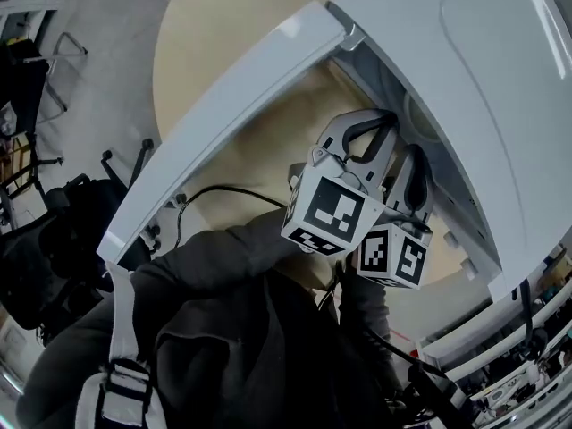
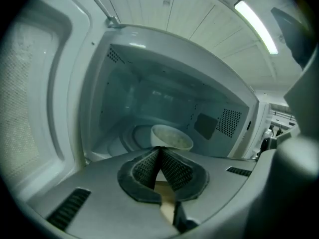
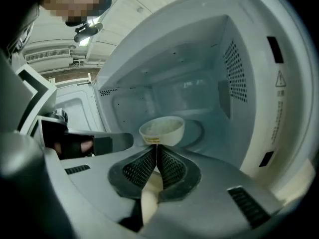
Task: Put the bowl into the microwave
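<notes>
Right gripper view: a small round off-white bowl (image 3: 162,128) with a yellowish band low on its side is recorded just above the centre of the frame, seated upright on the round glass turntable (image 3: 194,132) inside the cavity of the white microwave oven (image 3: 199,78). The bowl's contents are pale and cannot be identified. The right gripper (image 3: 156,149) is shown just below the bowl with its black ribbed jaws pressed together and nothing between them; whether the tips touch the bowl's side cannot be told. Left gripper view: the same bowl is noted at centre frame, again on the turntable within the cavity, with the microwave's white door (image 2: 35,98) swung wide at the left of the frame. The left gripper (image 2: 159,152) is likewise seen with jaws closed on each other and empty, the bowl lying just beyond the tips. Head view: the oven is seen from above across the upper right, its door crossing the centre of the frame, over a round beige wooden table (image 1: 223,25); both grippers are directed into the opening at lower centre, and the bowl is hidden there. Status, as judged: the placement named in the task appears complete, the bowl being inside and unheld. Outstanding items: both grippers are to be drawn clear of the opening; the door stands open, though its closing is not asked for.
</notes>
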